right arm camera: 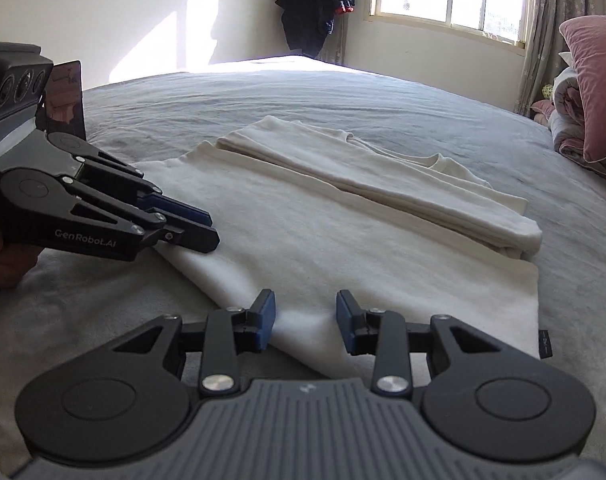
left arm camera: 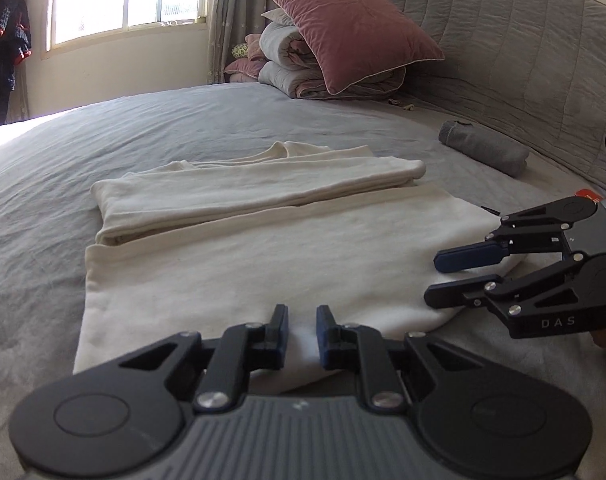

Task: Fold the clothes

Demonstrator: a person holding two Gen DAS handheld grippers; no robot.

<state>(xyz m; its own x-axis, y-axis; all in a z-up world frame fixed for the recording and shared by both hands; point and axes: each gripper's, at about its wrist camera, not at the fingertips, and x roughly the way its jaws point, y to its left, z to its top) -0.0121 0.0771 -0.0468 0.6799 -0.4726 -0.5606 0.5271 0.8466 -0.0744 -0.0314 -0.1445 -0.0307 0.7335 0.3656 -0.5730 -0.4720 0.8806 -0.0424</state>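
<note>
A cream garment (left arm camera: 263, 256) lies flat on the grey bed, its far side folded over into a long strip (left arm camera: 259, 188). It also shows in the right wrist view (right arm camera: 343, 216). My left gripper (left arm camera: 302, 332) is at the garment's near edge, its jaws a small gap apart with white cloth between them. It also shows in the right wrist view (right arm camera: 211, 230). My right gripper (right arm camera: 305, 320) is open over another edge of the garment, with the fold of the hem between its fingers. It also shows in the left wrist view (left arm camera: 433, 278).
The grey bedsheet (left arm camera: 103, 128) spreads all around. A pink pillow (left arm camera: 351, 28) on stacked quilts sits by the padded headboard (left arm camera: 523, 60). A rolled grey cloth (left arm camera: 485, 146) lies near the headboard. A dark coat (right arm camera: 317, 0) hangs by the window.
</note>
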